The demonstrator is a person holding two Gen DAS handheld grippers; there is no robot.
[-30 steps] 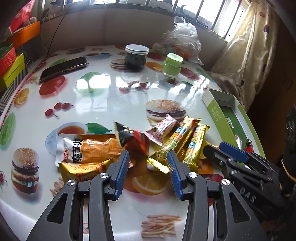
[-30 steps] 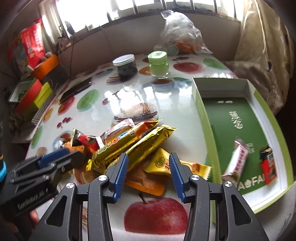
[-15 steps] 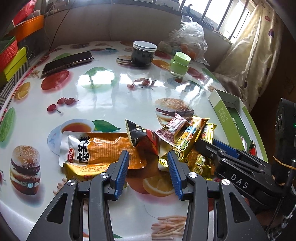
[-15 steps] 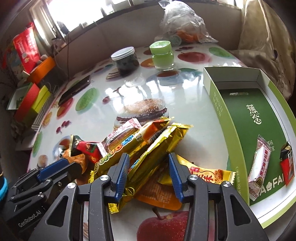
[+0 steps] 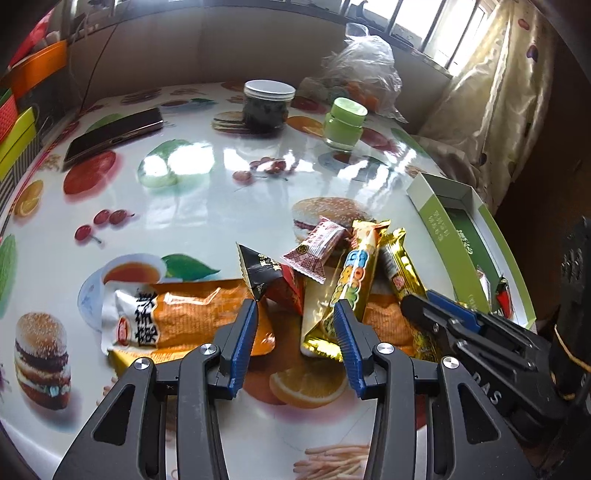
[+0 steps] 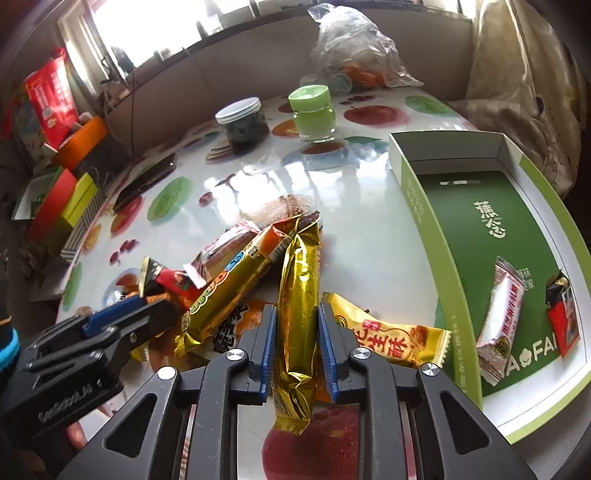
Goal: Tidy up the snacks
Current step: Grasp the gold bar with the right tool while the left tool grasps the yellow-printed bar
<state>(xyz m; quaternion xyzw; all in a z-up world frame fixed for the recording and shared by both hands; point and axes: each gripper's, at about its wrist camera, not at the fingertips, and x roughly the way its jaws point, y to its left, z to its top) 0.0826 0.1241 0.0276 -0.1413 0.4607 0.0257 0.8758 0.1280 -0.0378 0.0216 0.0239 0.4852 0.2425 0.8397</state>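
sorting early: two snacks lie in green box [image 6: 476, 236] at 3 o'clock; about six remain piled on worktop [image 5: 221, 199]. right gripper [image 6: 295, 347] clenched on gold bar [image 6: 299, 295]; left gripper [image 5: 295, 339] released above pile.

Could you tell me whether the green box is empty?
Not empty: two wrapped snacks lie inside the green box; the rest of its floor is bare.

Glossy white tabletop [image 5: 229, 206] printed with burgers, fruit and fries, catching bright window glare. Barred windows [image 5: 436, 33] behind a plain brownish ledge (daylight pouring in), cream patterned curtain [image 5: 502, 92] at the right. Coloured boxes [image 6: 62, 199] stacked along the left edge.
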